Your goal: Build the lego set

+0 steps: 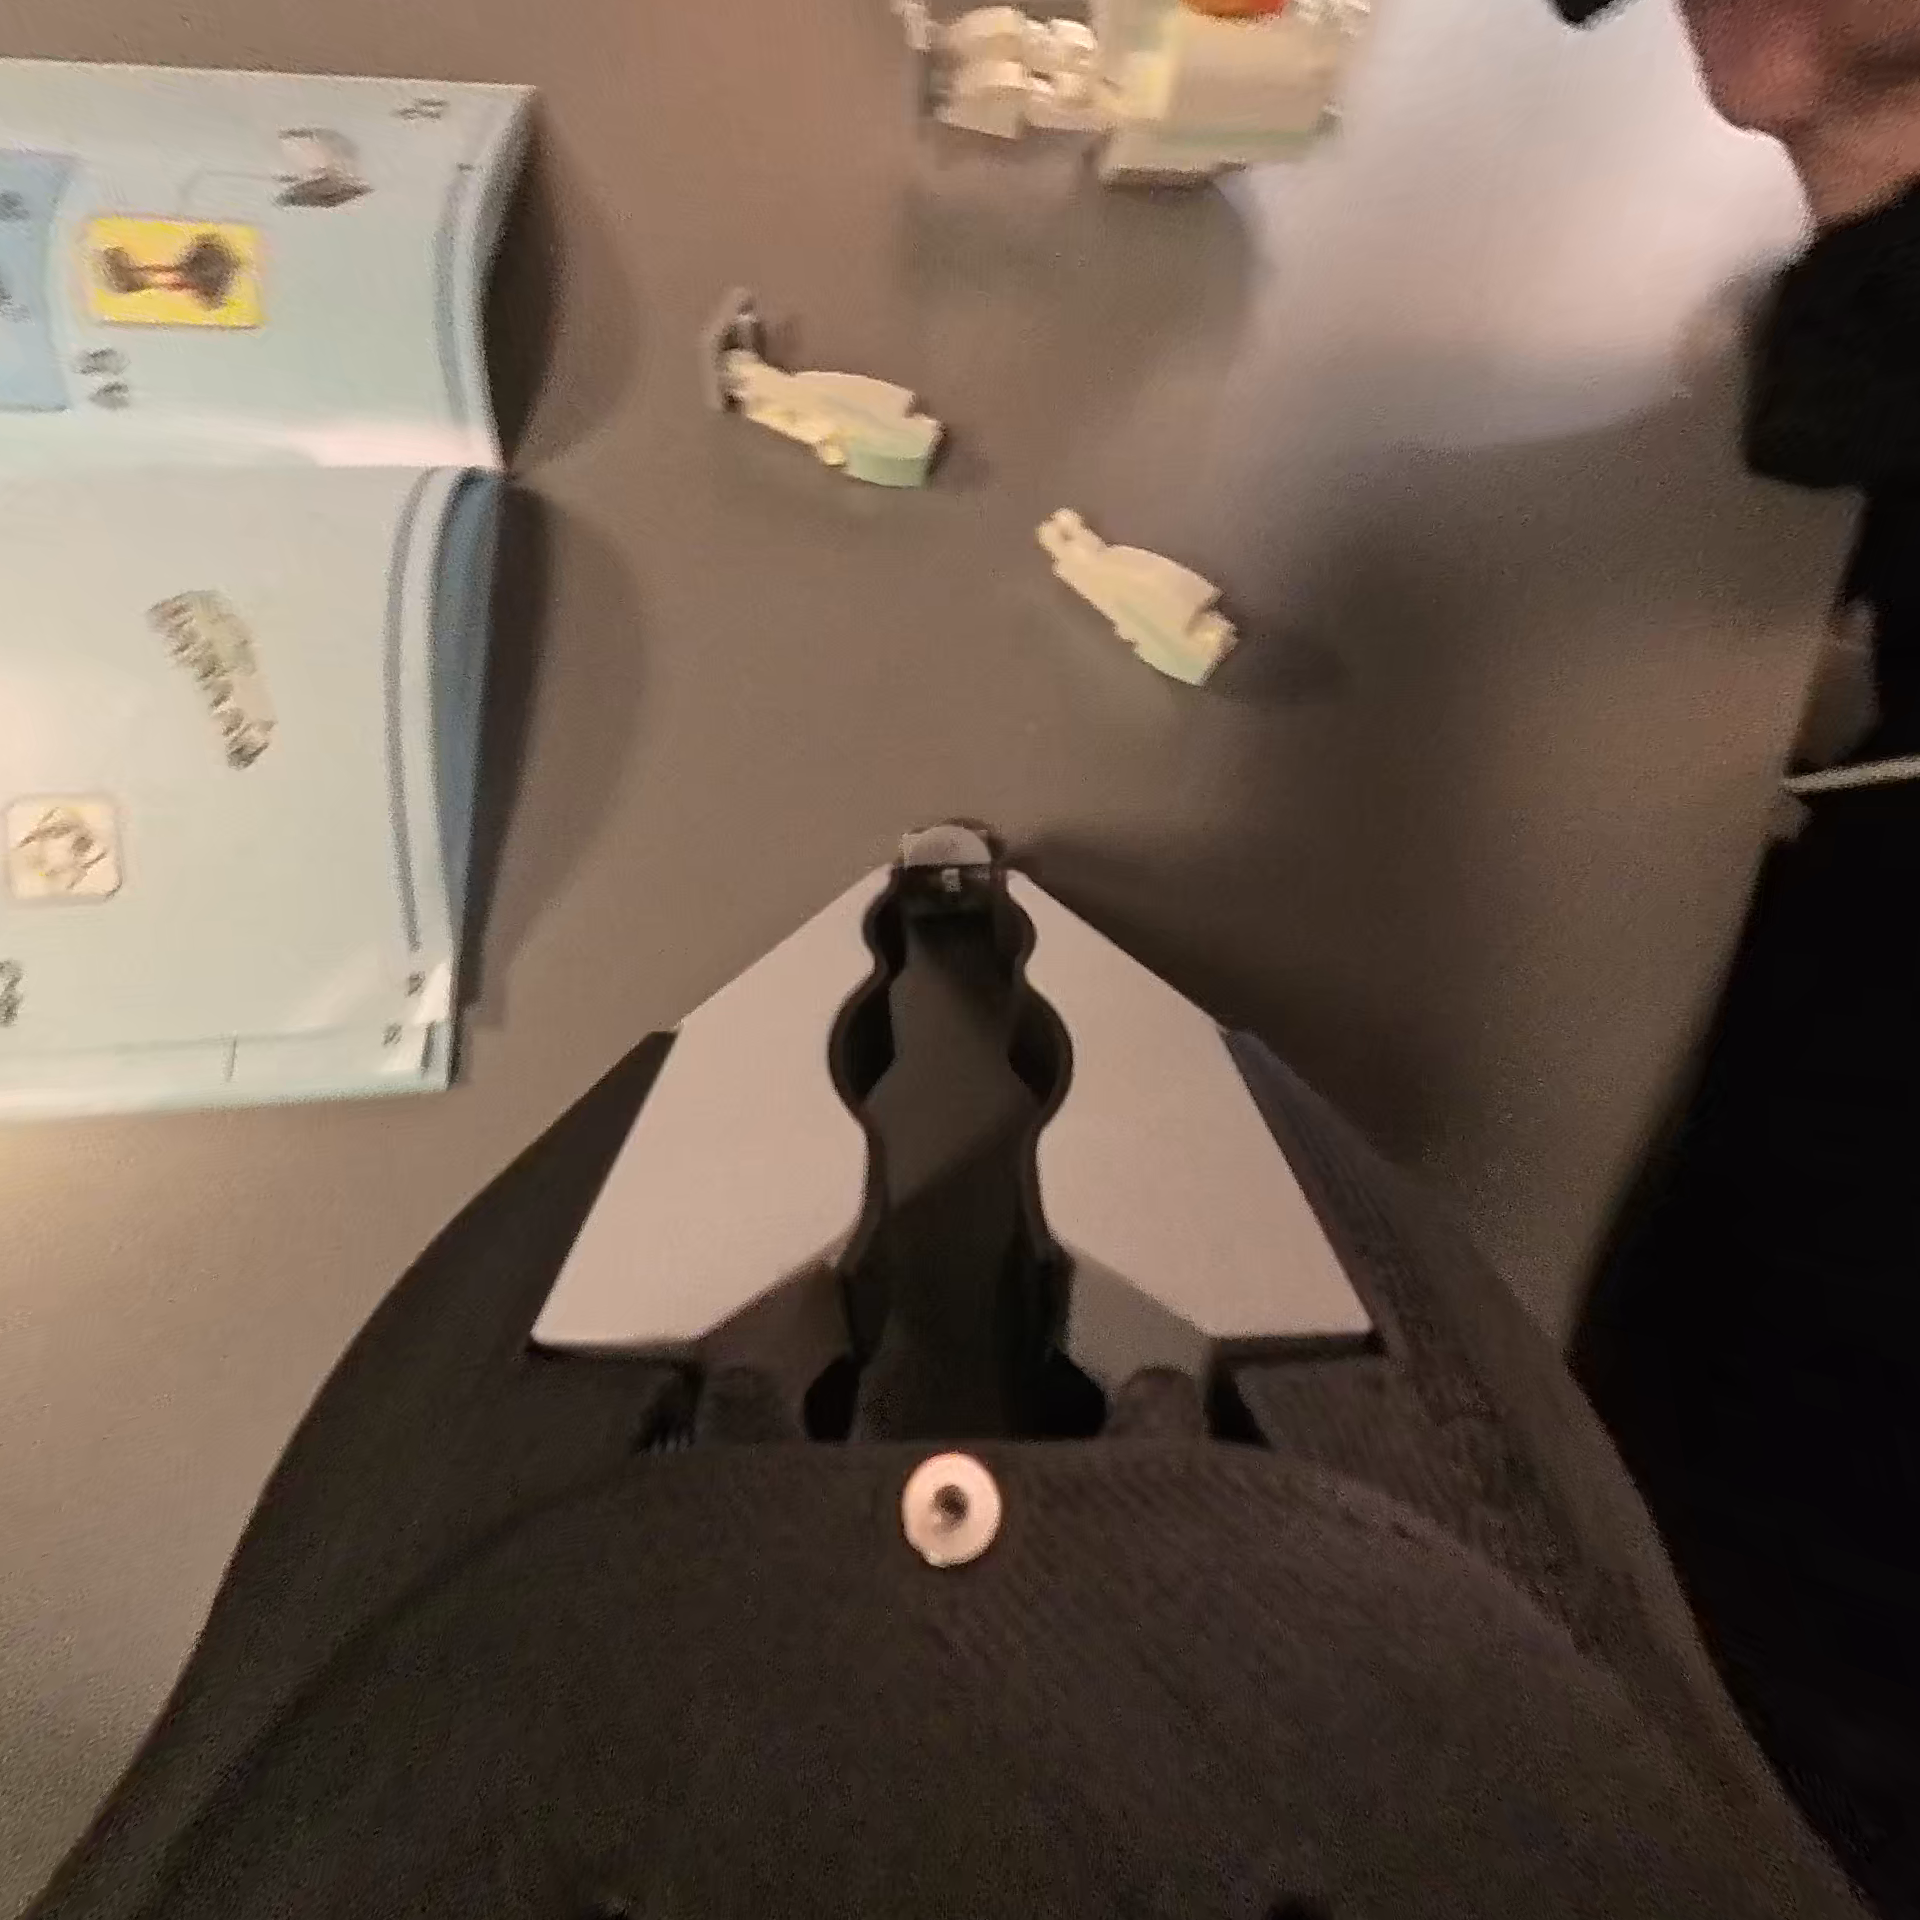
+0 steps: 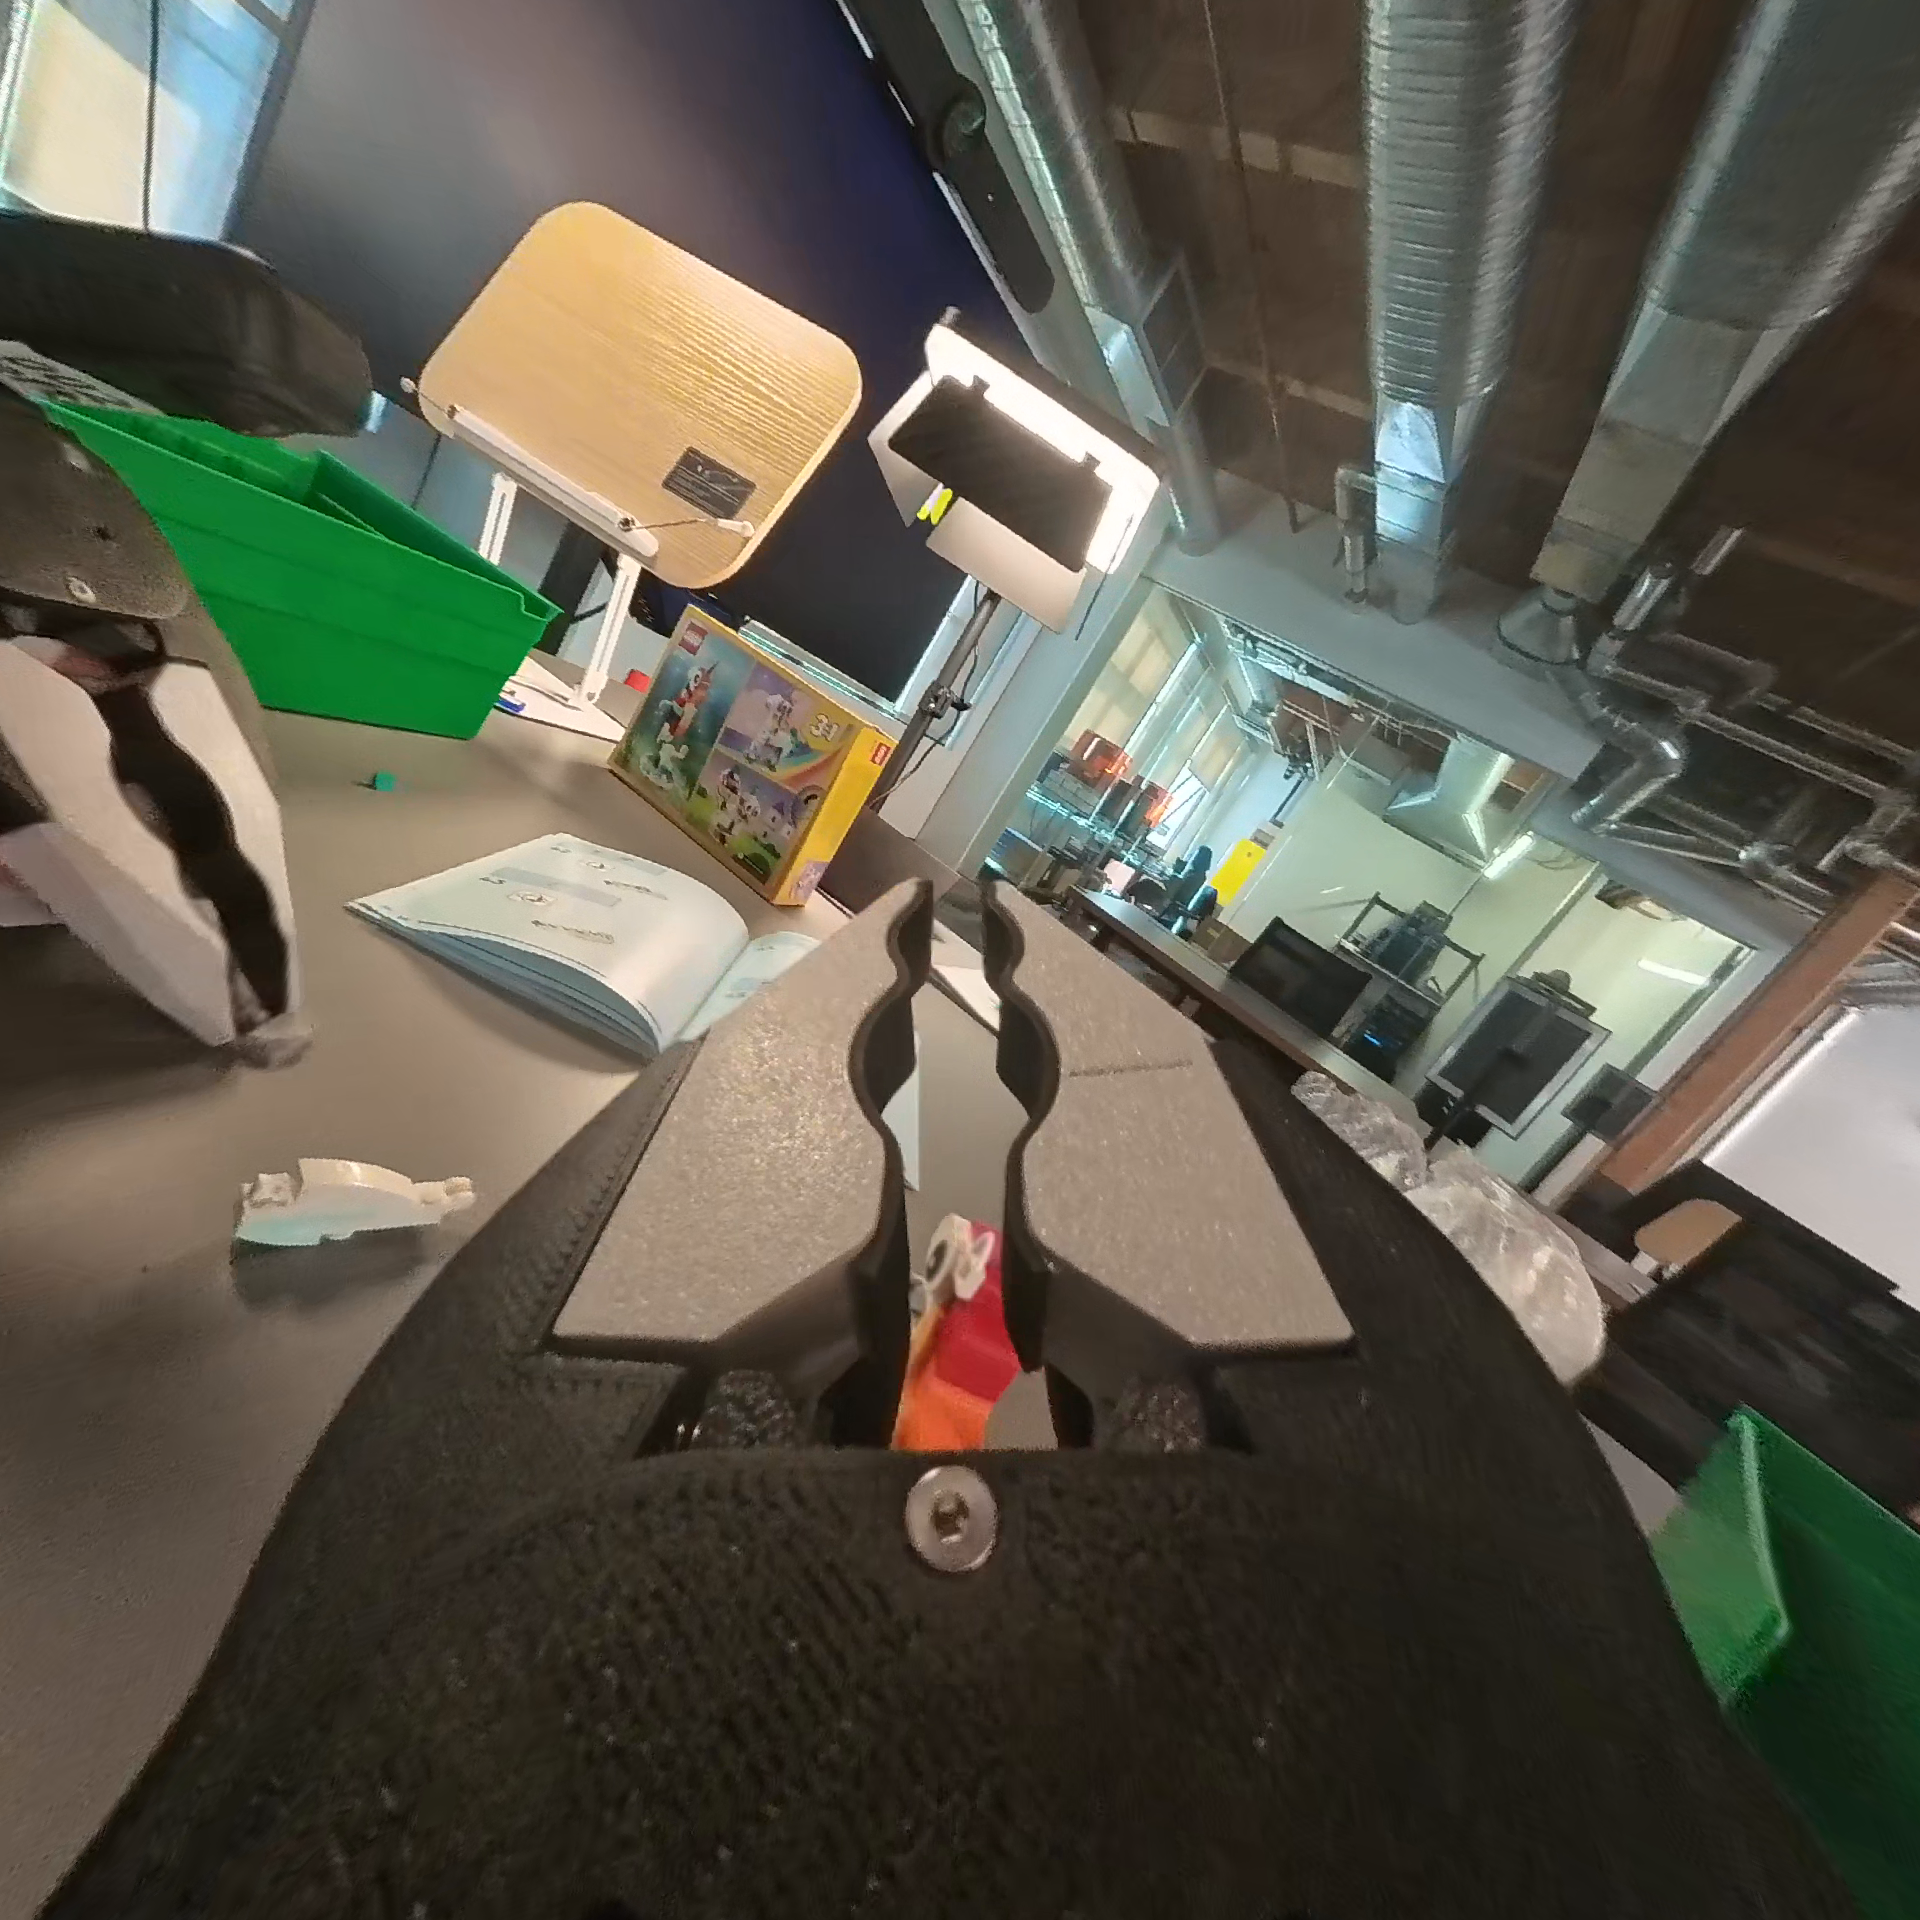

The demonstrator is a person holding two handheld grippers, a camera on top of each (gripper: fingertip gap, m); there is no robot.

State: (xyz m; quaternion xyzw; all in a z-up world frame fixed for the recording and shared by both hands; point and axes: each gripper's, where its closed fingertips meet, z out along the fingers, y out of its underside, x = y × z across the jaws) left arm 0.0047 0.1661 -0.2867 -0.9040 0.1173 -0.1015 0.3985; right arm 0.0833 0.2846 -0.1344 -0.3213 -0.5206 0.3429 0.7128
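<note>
My left gripper (image 1: 948, 868) is shut on a small grey piece (image 1: 948, 844) pinched at its tips, just above the grey table. It also shows in the right wrist view (image 2: 260, 1023), tips down near the table. Two white and mint lego sub-builds (image 1: 831, 410) (image 1: 1138, 597) lie ahead of it; one shows in the right wrist view (image 2: 343, 1205). A larger white build (image 1: 1143, 94) stands at the far edge, blurred. My right gripper (image 2: 956, 909) has its jaws a narrow gap apart, with a red, orange and white lego build (image 2: 956, 1340) between them near their base.
An open instruction booklet (image 1: 229, 520) (image 2: 582, 945) lies to the left. A yellow lego box (image 2: 758, 769), a green bin (image 2: 343, 582) and a wooden book stand (image 2: 644, 384) stand beyond. Another green bin (image 2: 1818, 1662) and clear bags (image 2: 1455, 1195) are right. A person in black (image 1: 1818, 935) is right.
</note>
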